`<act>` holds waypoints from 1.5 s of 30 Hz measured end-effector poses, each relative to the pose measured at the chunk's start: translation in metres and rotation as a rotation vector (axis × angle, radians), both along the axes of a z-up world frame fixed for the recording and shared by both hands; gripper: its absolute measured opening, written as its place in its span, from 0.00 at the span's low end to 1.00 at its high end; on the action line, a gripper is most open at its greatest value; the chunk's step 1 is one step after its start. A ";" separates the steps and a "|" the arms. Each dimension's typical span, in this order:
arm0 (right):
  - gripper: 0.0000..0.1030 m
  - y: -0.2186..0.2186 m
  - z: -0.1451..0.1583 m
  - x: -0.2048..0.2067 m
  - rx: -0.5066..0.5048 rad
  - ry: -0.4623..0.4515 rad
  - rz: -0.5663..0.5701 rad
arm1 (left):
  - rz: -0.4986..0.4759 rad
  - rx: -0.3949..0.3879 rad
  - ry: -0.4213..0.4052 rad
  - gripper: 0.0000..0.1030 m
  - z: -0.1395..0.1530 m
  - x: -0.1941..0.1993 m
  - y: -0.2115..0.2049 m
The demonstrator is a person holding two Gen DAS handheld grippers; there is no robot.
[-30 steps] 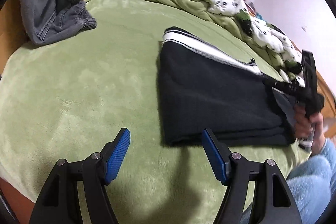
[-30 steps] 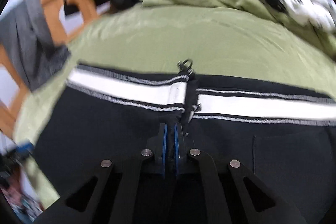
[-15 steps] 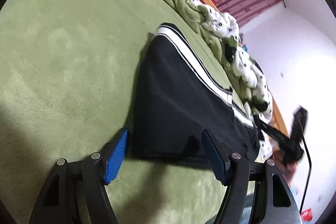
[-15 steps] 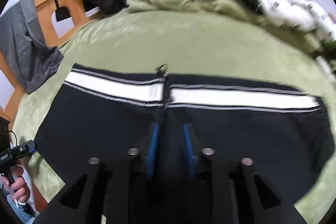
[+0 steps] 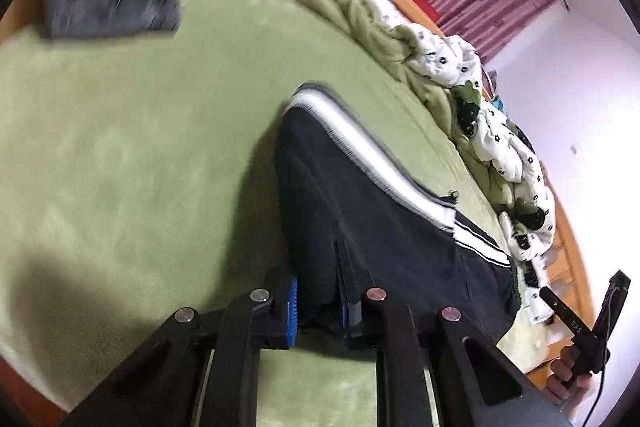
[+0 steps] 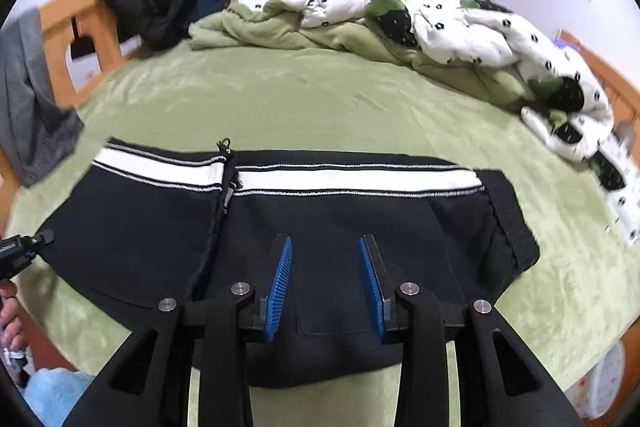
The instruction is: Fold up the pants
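Observation:
Black pants (image 6: 360,219) with a white side stripe lie folded on the green bed cover (image 6: 320,99); they also show in the left wrist view (image 5: 380,227). My left gripper (image 5: 318,303) is shut on the near left corner of the pants, with cloth bunched between its blue pads. My right gripper (image 6: 326,279) is open and empty, just above the near edge of the pants. The right gripper also shows at the right edge of the left wrist view (image 5: 584,331), held in a hand.
A crumpled green and white spotted duvet (image 6: 440,23) is heaped along the far and right side. Grey trousers (image 6: 28,99) and dark clothes (image 6: 152,3) hang on the wooden bed frame (image 6: 92,31) at left.
My left gripper moved onto the pants' corner and closed on it. My right gripper opened, let go of the pants and drew back toward the near edge.

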State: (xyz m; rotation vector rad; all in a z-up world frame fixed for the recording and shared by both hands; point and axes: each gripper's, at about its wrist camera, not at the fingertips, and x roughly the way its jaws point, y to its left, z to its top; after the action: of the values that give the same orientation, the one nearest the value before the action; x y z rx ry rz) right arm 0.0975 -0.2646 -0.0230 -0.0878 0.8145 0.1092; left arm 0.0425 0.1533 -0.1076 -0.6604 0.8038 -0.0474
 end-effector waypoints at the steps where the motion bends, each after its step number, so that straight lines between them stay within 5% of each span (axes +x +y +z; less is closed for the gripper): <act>1: 0.33 -0.006 -0.001 -0.001 -0.006 -0.028 0.001 | 0.004 0.042 -0.010 0.13 0.013 0.001 -0.008; 7: 0.37 -0.069 -0.026 0.001 0.050 -0.083 -0.036 | -0.060 0.280 -0.076 0.12 0.091 0.018 -0.088; 12: 0.38 -0.125 -0.032 0.002 -0.042 -0.130 -0.103 | -0.182 0.365 -0.104 0.12 0.118 0.044 -0.176; 17: 0.39 -0.182 -0.053 -0.007 0.041 -0.064 -0.178 | -0.348 0.404 -0.090 0.12 0.095 0.064 -0.278; 25: 0.40 -0.217 -0.061 -0.029 0.056 -0.061 -0.243 | -0.511 0.283 0.051 0.12 0.001 0.072 -0.361; 28: 0.40 -0.216 -0.060 -0.024 0.121 -0.048 -0.244 | -0.560 0.300 0.034 0.19 -0.001 0.059 -0.356; 32: 0.40 -0.187 -0.061 -0.013 0.183 -0.026 -0.166 | -0.601 0.143 0.000 0.31 0.024 0.047 -0.318; 34: 0.44 -0.163 -0.063 -0.004 0.212 -0.003 -0.113 | -0.554 0.198 -0.034 0.52 0.036 0.038 -0.297; 38: 0.44 -0.116 -0.074 0.018 0.319 0.069 -0.017 | -0.450 0.381 -0.074 0.54 0.041 0.019 -0.245; 45: 0.44 -0.052 -0.107 0.042 0.352 0.195 0.017 | -0.548 0.323 -0.013 0.63 -0.005 -0.016 -0.191</act>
State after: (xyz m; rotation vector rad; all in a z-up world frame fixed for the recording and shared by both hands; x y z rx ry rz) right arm 0.1398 -0.3170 -0.1301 0.2518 0.9779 0.2791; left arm 0.0261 -0.0374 -0.1123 -0.1222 0.9361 -0.4110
